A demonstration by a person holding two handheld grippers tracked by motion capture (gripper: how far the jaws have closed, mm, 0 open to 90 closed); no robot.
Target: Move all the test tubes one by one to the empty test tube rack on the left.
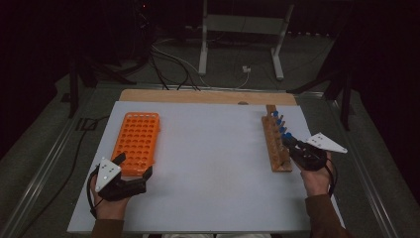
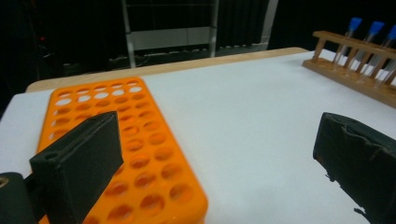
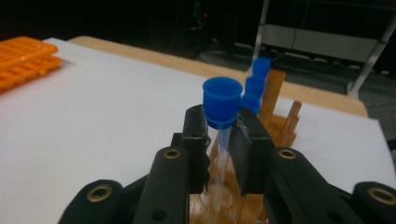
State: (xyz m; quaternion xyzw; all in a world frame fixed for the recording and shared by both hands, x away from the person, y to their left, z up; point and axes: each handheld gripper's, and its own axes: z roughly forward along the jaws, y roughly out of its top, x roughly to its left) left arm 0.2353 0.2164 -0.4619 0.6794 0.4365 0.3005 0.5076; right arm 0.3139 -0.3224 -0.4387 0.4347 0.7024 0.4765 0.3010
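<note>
The right gripper is clamping its two black jaws on a clear plastic test tube with a blue cap, gripping just under the cap, while the tube's lower end is still sitting in the wooden test tube rack. In the high view that rack is lying at about three o'clock on the white tabletop, with the right gripper working at its near end, and a row of other blue-capped tubes is standing farther along toward one o'clock.

The left gripper is resting at about eight o'clock with its jaws spread wide and holding nothing; they are straddling the near corner of the orange plastic rack with many round holes, one jaw over the rack and the other over bare tabletop. It looks to be steadying or simply waiting beside that rack.

Judging from this, the step in hand is the pick: the tube is being grasped but not yet lifted out. The next move is probably calling for a straight upward pull, keeping the tube upright so it is clearing its hole without tipping the wooden rack, then a carry across toward nine o'clock and a careful lowering into one of the orange rack's holes.
</note>
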